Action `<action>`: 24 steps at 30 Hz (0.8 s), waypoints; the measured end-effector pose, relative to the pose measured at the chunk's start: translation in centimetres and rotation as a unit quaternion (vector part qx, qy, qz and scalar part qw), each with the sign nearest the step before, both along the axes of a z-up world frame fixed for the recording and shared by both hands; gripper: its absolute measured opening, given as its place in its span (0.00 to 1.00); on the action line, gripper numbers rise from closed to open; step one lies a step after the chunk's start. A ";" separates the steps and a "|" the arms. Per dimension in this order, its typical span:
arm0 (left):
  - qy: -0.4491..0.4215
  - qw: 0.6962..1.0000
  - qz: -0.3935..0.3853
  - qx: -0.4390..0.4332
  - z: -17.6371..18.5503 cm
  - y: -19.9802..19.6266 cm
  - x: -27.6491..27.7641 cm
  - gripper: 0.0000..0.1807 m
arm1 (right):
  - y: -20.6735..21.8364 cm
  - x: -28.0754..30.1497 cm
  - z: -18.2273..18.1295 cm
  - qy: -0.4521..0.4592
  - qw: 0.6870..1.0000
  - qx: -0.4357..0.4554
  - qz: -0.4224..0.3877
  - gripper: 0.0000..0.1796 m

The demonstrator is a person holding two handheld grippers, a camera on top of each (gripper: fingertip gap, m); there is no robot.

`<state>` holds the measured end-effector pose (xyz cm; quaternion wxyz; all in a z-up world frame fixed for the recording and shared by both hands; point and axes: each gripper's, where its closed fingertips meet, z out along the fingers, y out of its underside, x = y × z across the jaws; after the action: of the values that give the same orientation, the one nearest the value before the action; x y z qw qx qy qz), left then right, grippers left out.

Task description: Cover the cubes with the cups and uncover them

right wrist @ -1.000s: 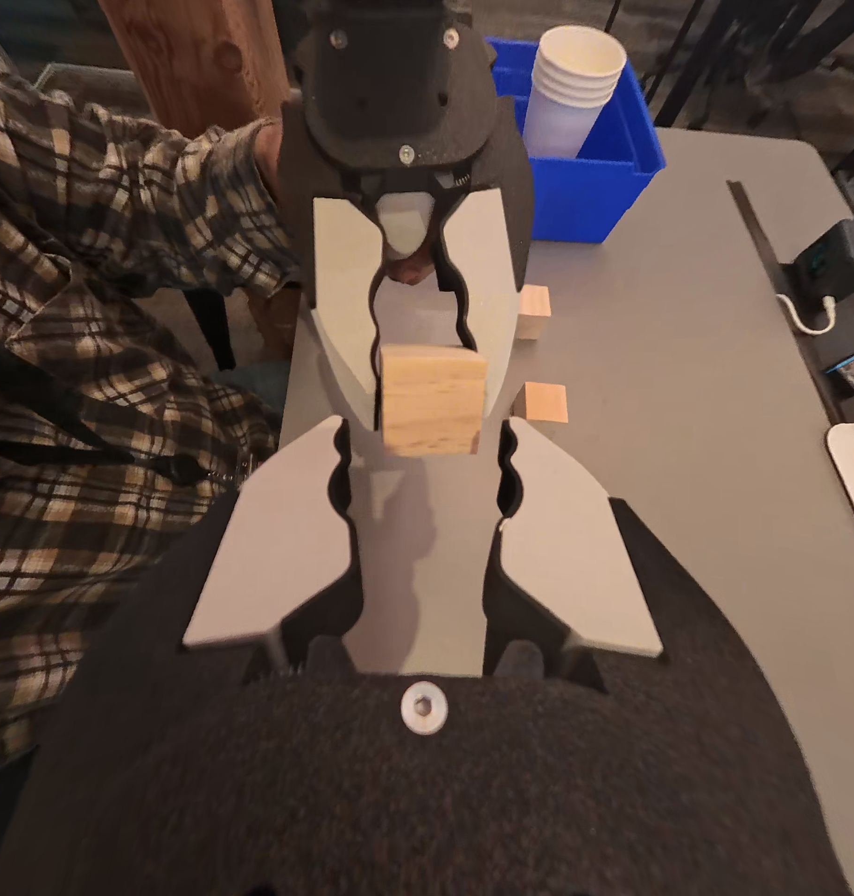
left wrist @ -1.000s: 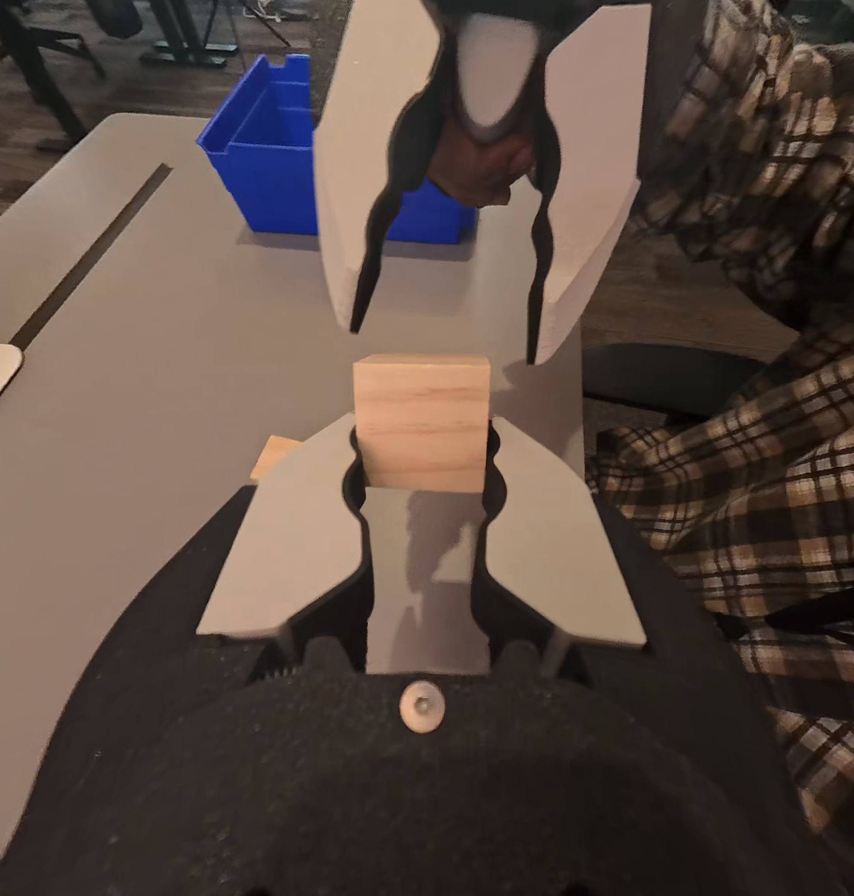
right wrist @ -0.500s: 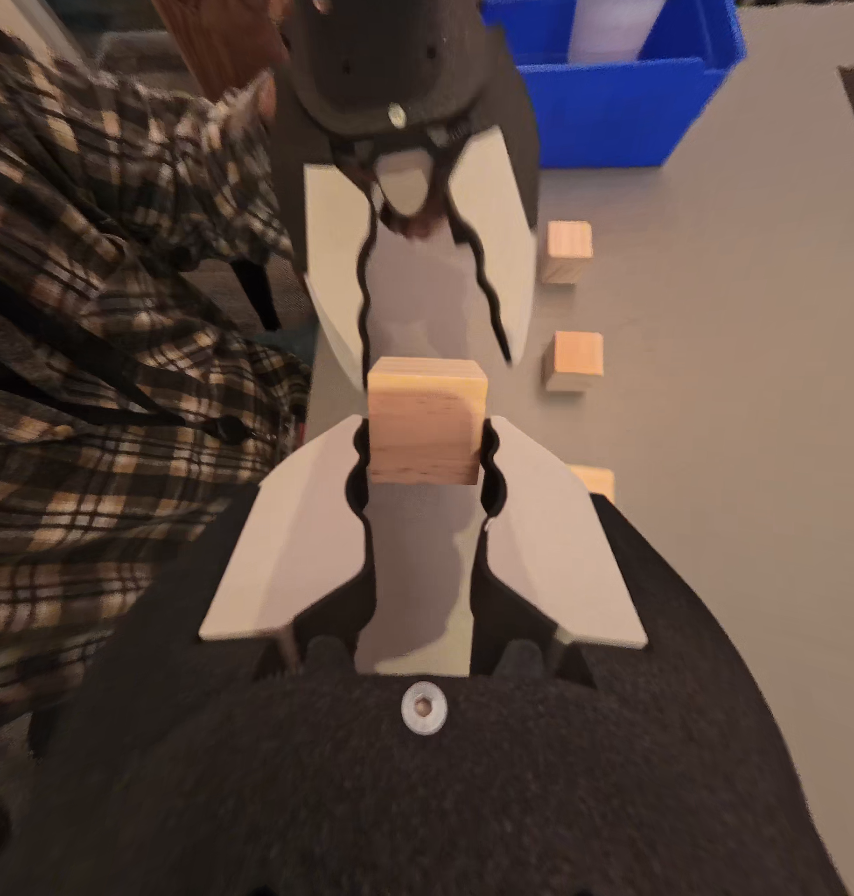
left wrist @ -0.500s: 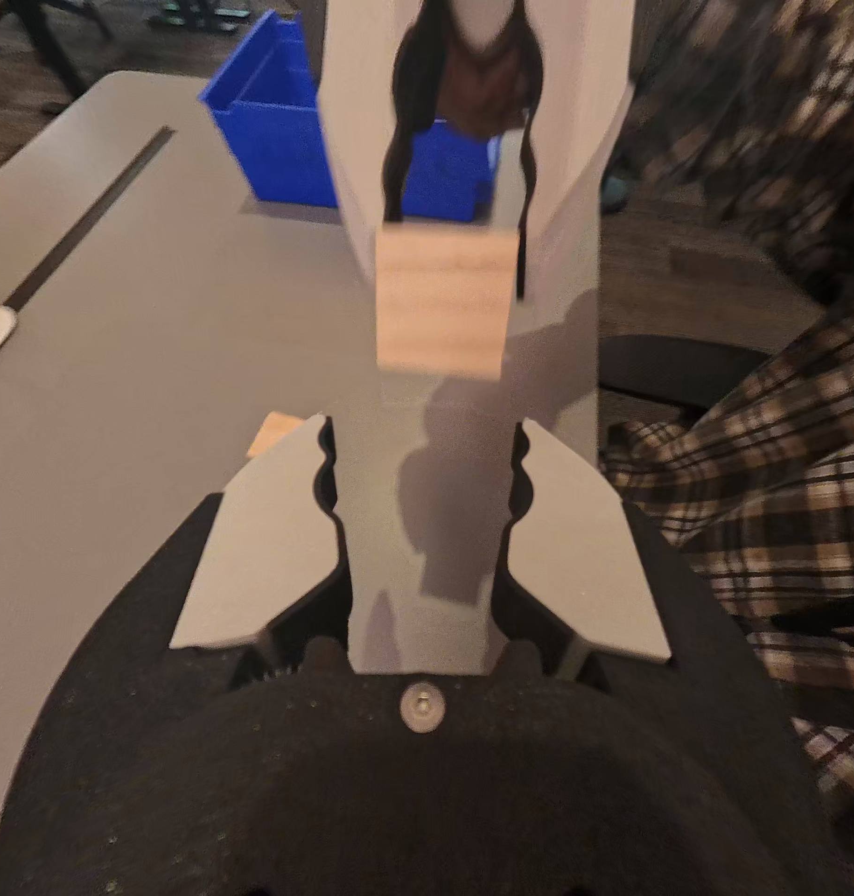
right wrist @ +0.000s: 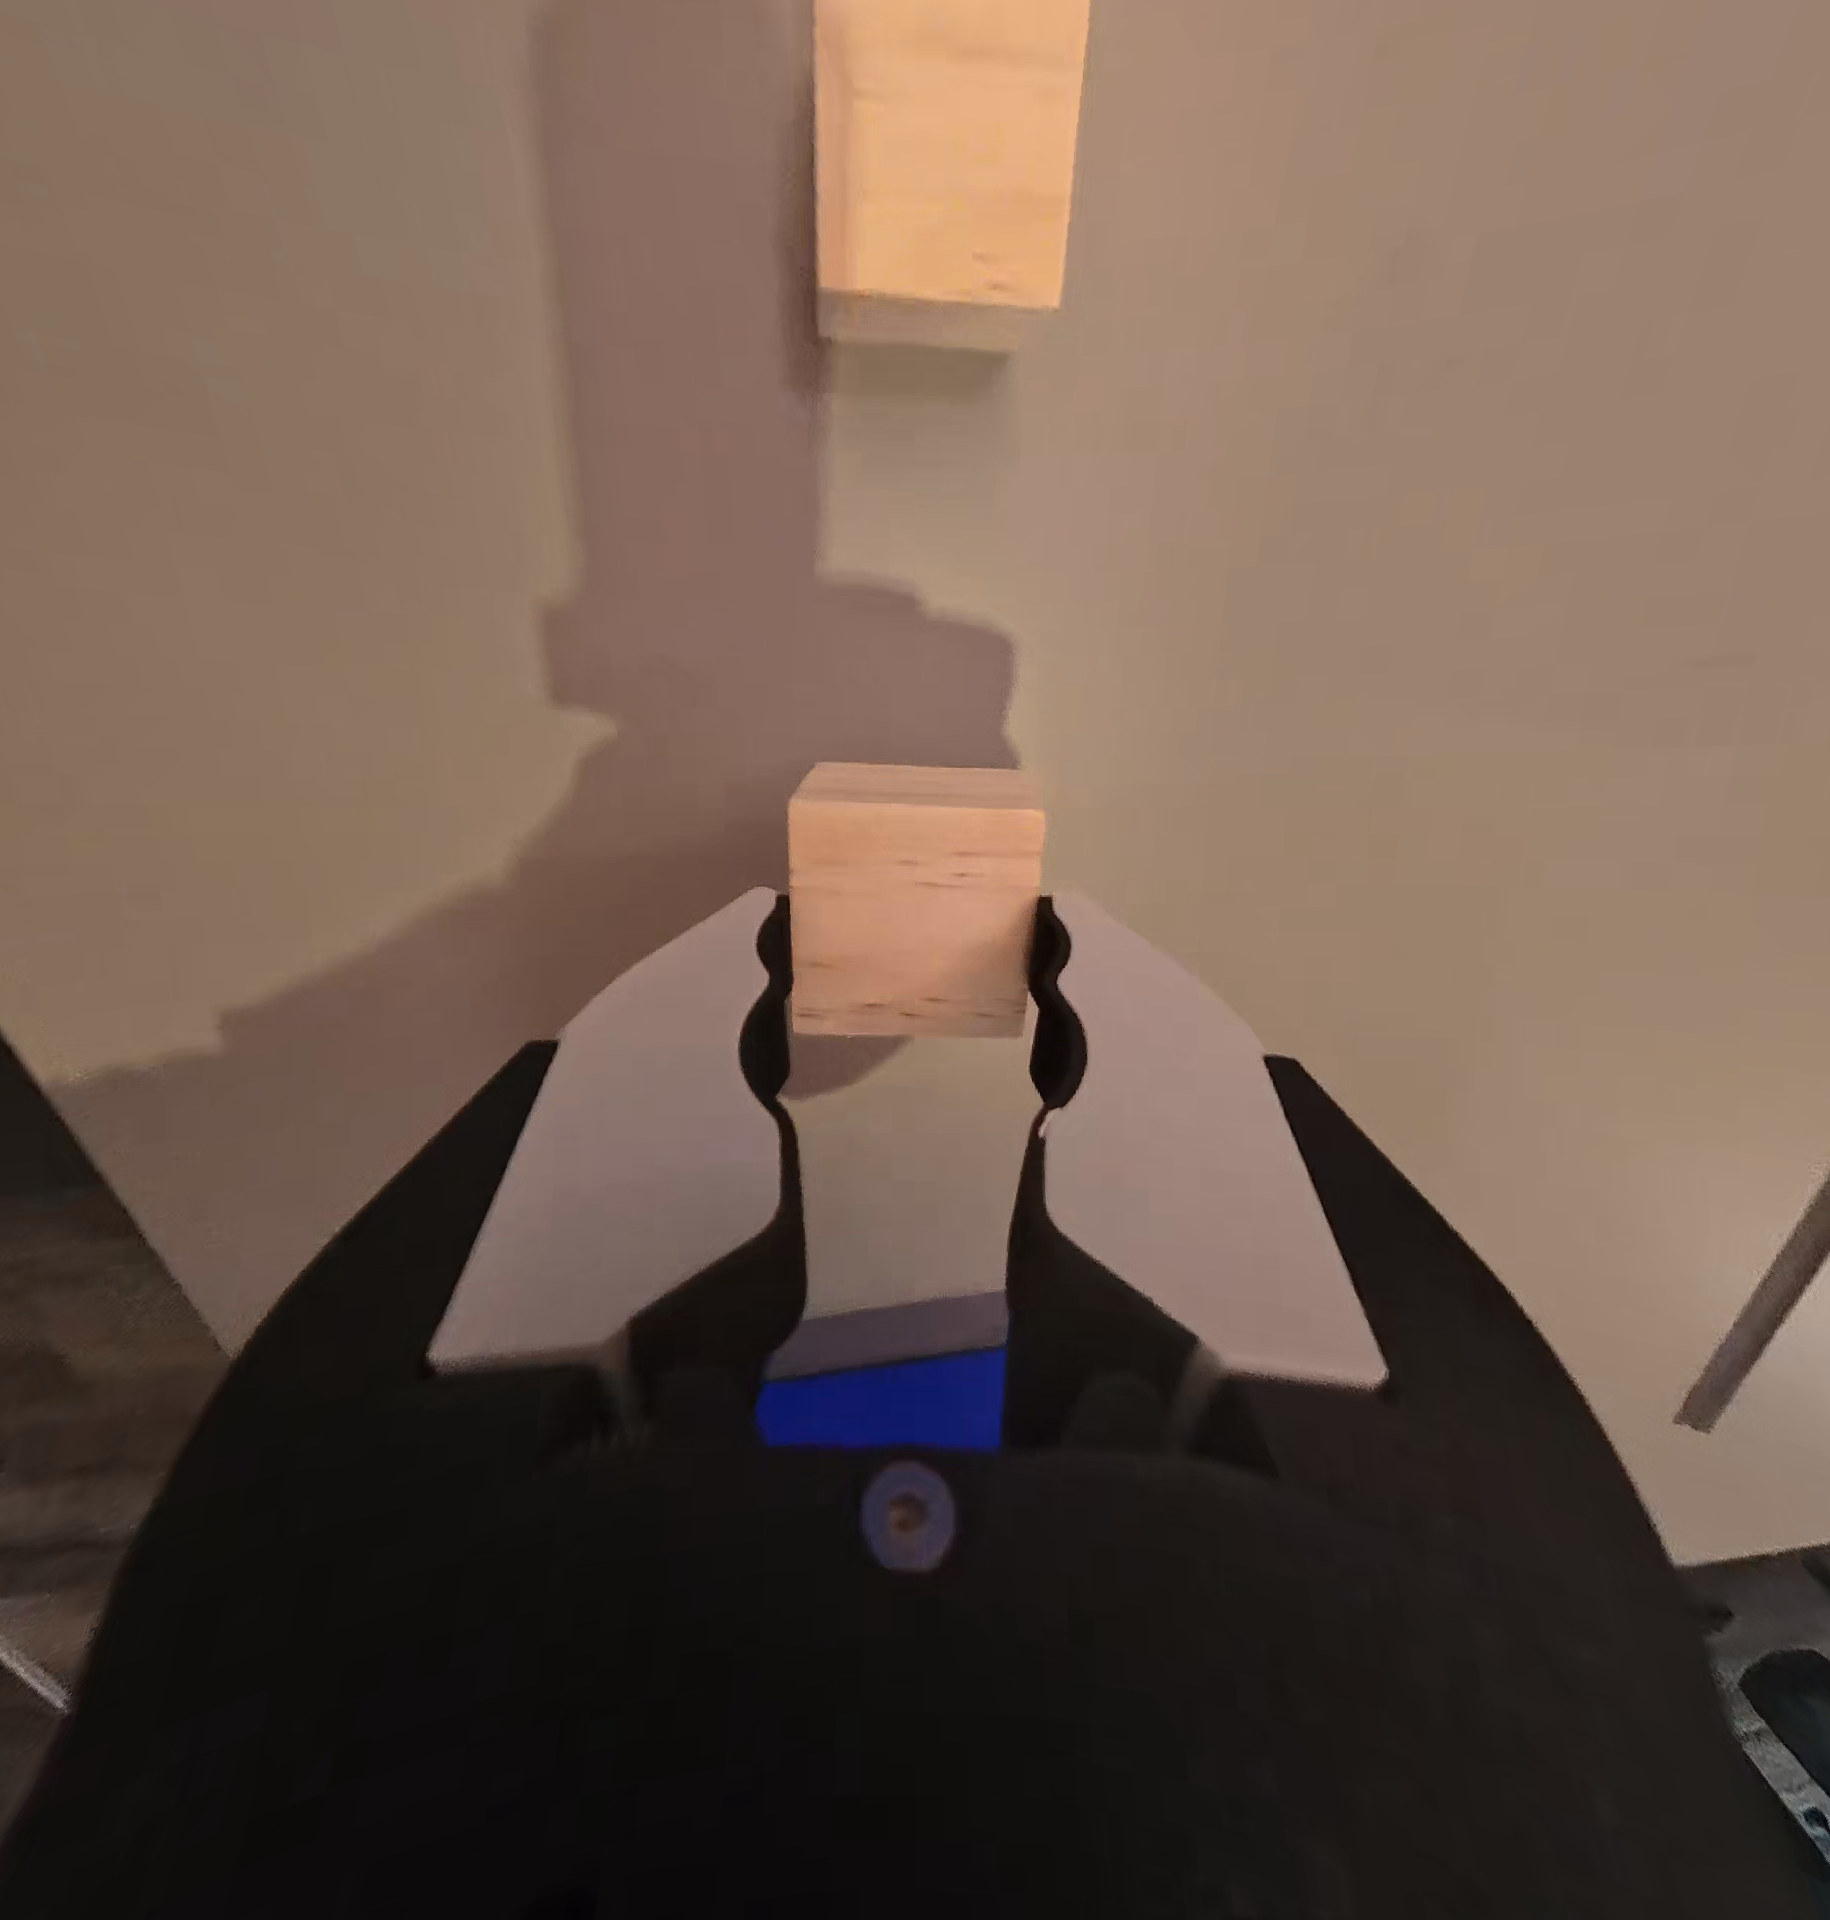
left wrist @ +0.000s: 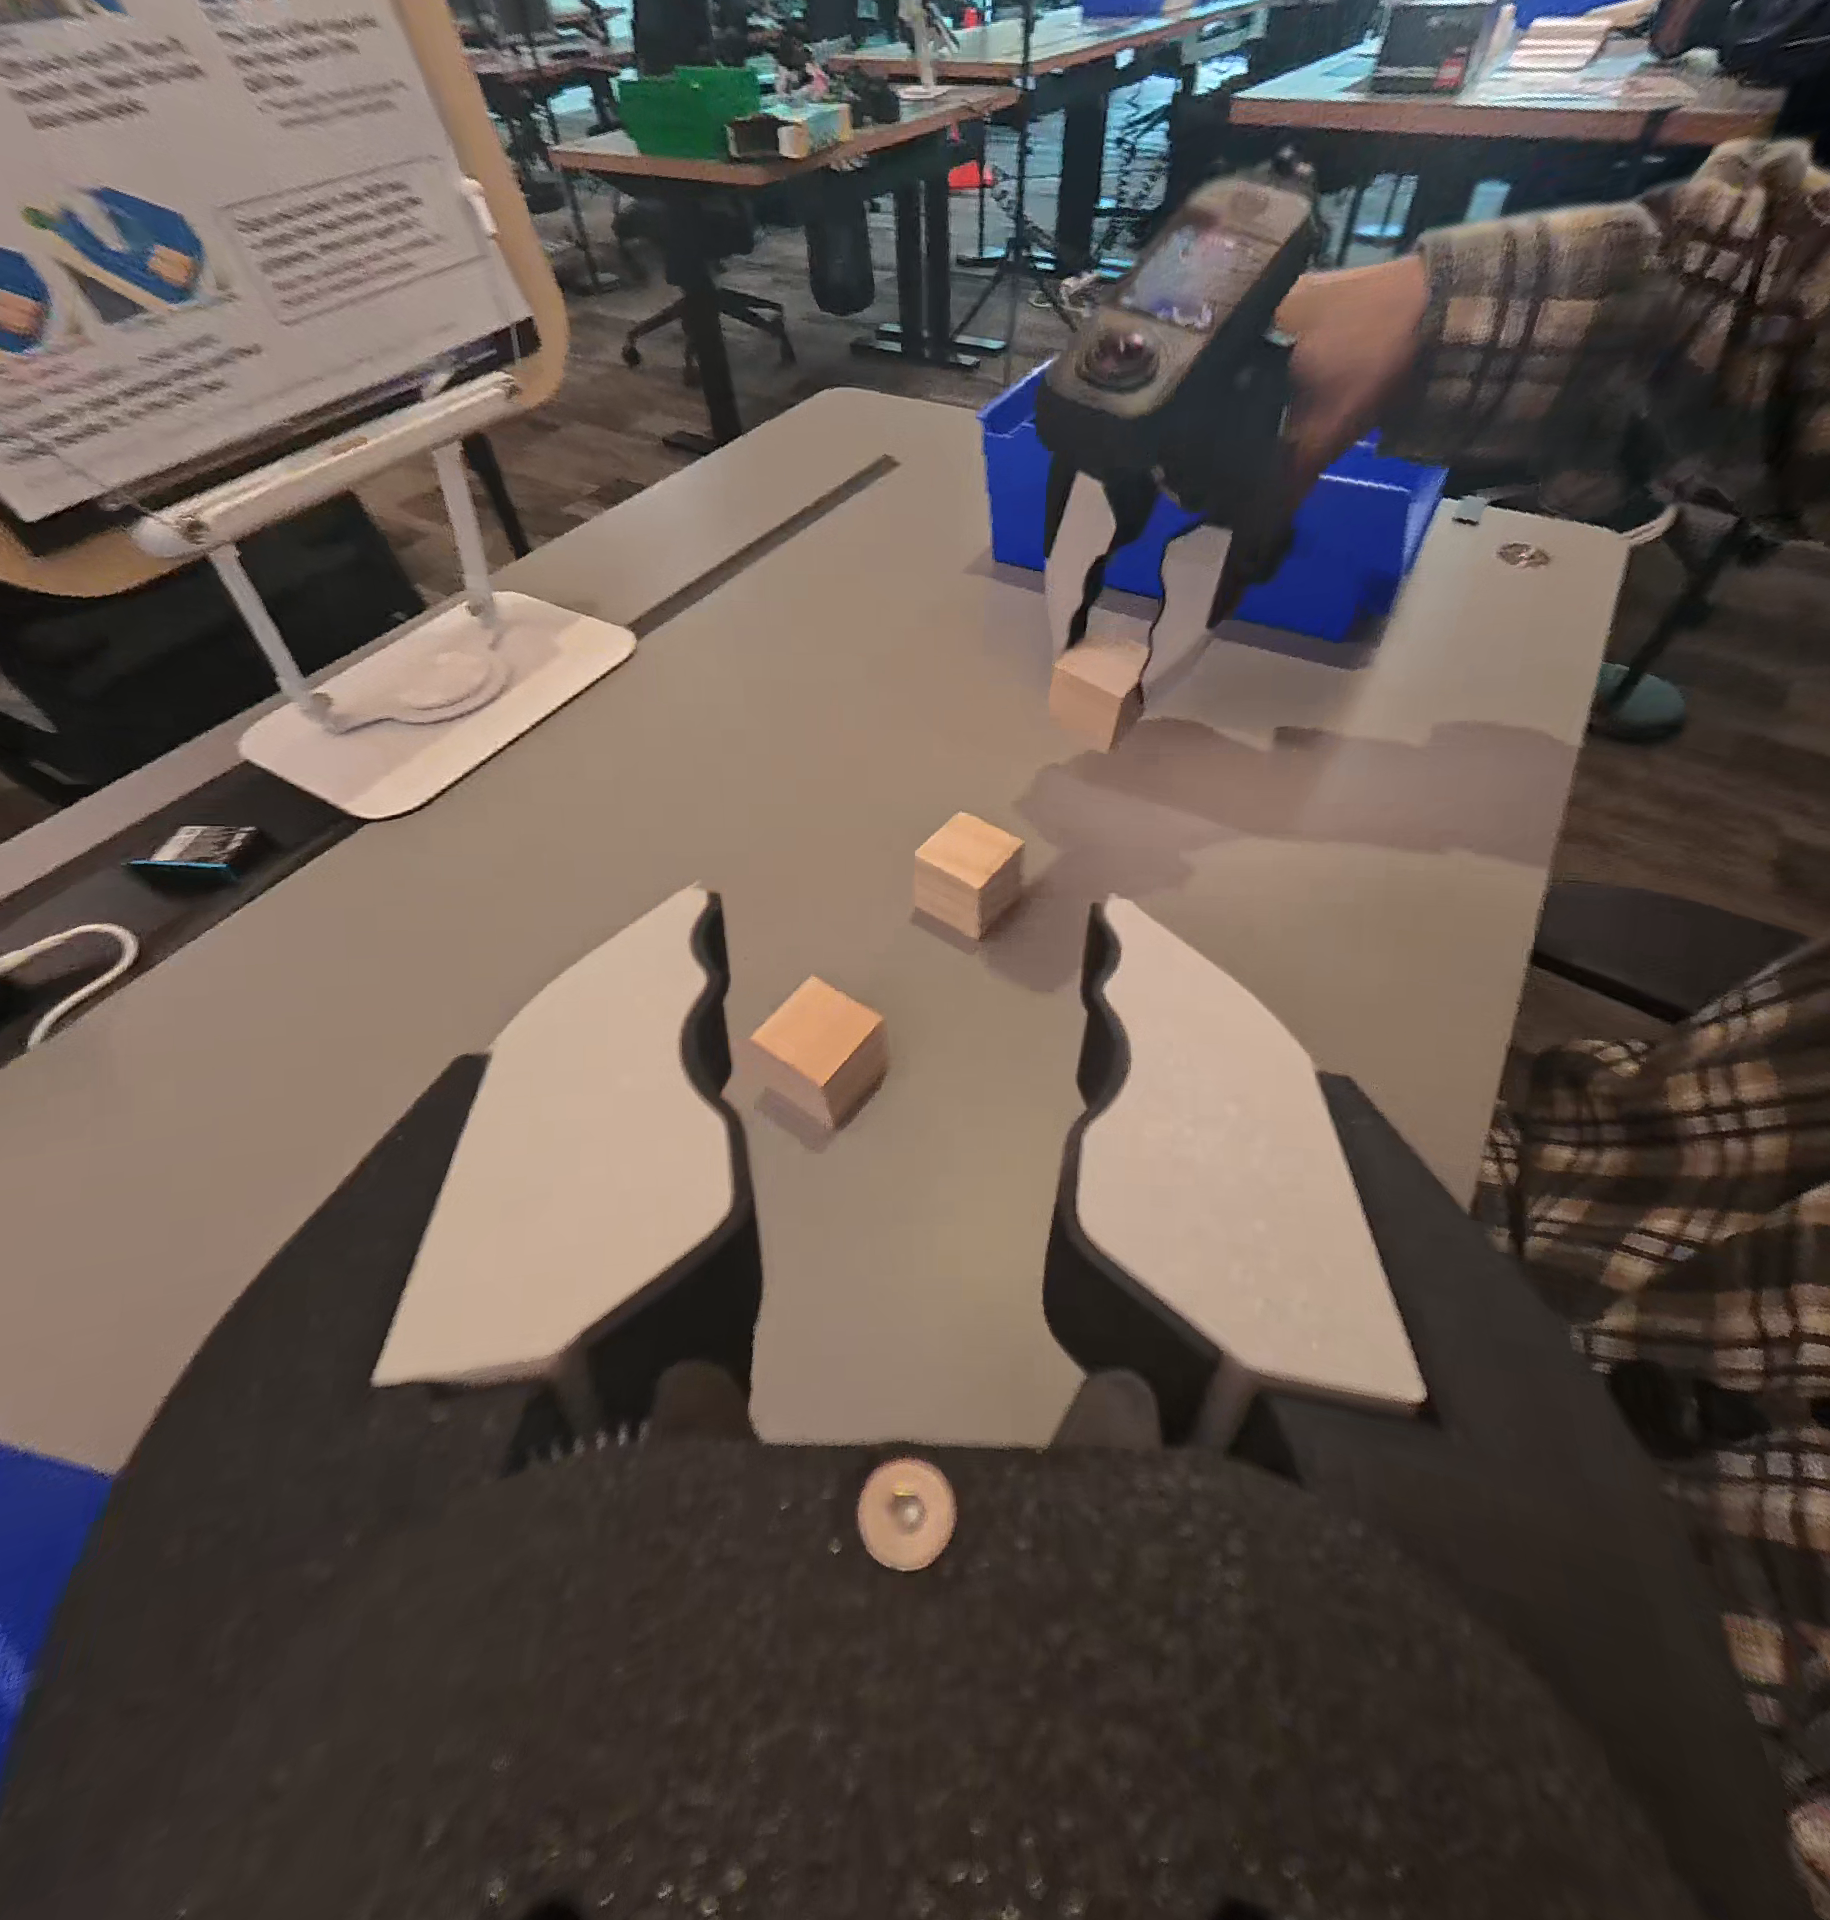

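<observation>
My left gripper (left wrist: 900, 914) is open and empty above the grey table (left wrist: 475, 1091). Two wooden cubes lie on the table ahead of it, a near cube (left wrist: 817, 1049) between the fingers' lines and a farther cube (left wrist: 968, 873). My right gripper (right wrist: 911, 909) is shut on a third wooden cube (right wrist: 911, 925) and holds it low over the table. In the left wrist view this gripper (left wrist: 1119, 644) and its cube (left wrist: 1095, 691) are at the far end by the blue bin (left wrist: 1306, 551). Another cube (right wrist: 947, 156) lies beyond it. No cup shows in either view.
A paper sheet on a white stand (left wrist: 433, 696) is at the left. A small black device (left wrist: 194, 852) and a white cable (left wrist: 69, 966) lie along the left edge. A person's plaid sleeve (left wrist: 1669, 1195) is at the right table edge.
The cube passed from my left gripper to my right one. The left gripper opened and drew back. The right gripper carried the cube toward the blue bin and points down at the table.
</observation>
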<state>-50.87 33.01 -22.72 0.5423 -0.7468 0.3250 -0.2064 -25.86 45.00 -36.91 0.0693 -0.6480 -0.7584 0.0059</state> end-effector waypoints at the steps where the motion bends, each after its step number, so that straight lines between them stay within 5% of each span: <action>1: 0.003 1.000 0.005 0.001 0.0 0.0 -0.4 0.36 | 0.2 0.0 -0.5 -0.004 1.000 -0.003 0.001 0.24; 21: 0.019 0.999 0.039 -0.010 -1.0 1.1 -2.4 0.36 | 1.4 0.3 -4.5 -0.010 0.998 -0.053 0.007 0.25; 24: 0.013 0.999 0.048 -0.005 -0.7 1.1 -3.0 0.37 | 1.6 0.2 -3.7 0.007 0.999 -0.043 0.007 0.46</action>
<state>-53.85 34.15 -23.40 0.5439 -0.7667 0.2946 -0.1719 -25.69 46.64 -40.60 0.0463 -0.6448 -0.7617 0.0432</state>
